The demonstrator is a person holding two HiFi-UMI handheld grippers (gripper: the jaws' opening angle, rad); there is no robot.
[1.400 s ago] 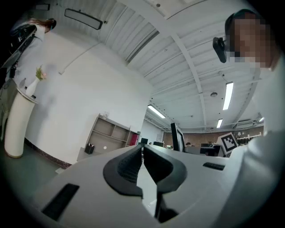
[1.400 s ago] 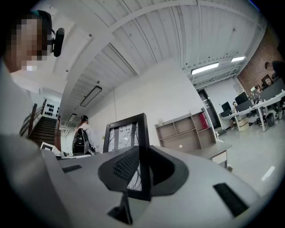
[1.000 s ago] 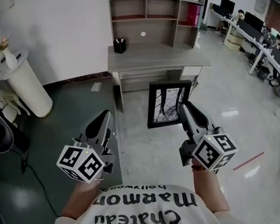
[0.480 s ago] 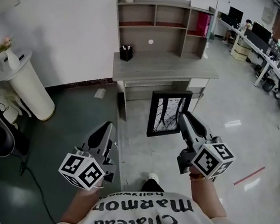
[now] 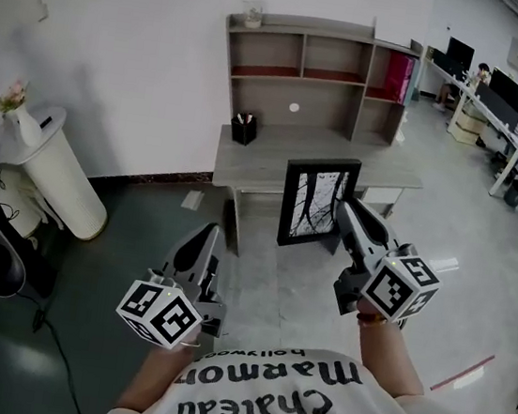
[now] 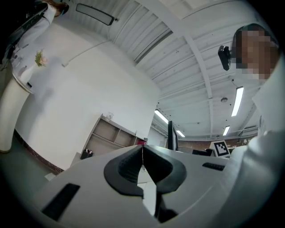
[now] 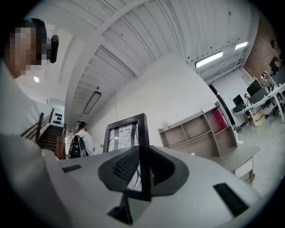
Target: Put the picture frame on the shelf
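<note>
right gripper (image 5: 342, 212): jaws pinch the right-hand edge of the picture frame (image 5: 316, 204). in the right gripper view (image 7: 141, 165) the black moulding runs straight up between the two pads, with the twig print (image 7: 122, 138) showing above them.
left gripper (image 5: 206, 234): jaws pressed together on nothing (image 6: 142, 153). held low at the person's left, well apart from the frame.
picture frame: upright and in the air, carried by that one-edge pinch. in the head view it shows in front of the desk top (image 5: 275, 156) and rests on nothing.
shelf unit (image 5: 320, 63): grey, standing at the back of the desk against the white wall. open compartments; a pink-red item (image 5: 399, 76) stands in the right one, the others look bare.
pen cup (image 5: 244, 129): on the desk top, back left.
step in hand: carry and approach, by my reading. frame gripped, not yet placed.
next move calls for: closing on the desk, raising the frame to shelf height, keeping it upright, and setting its bottom edge down before the pinch lets go.
unsure: whether it fits a compartment or must go on the top board; cannot tell from here.
watch: a one-edge grip may let the frame swing. the left gripper is free to steady the far edge.
</note>
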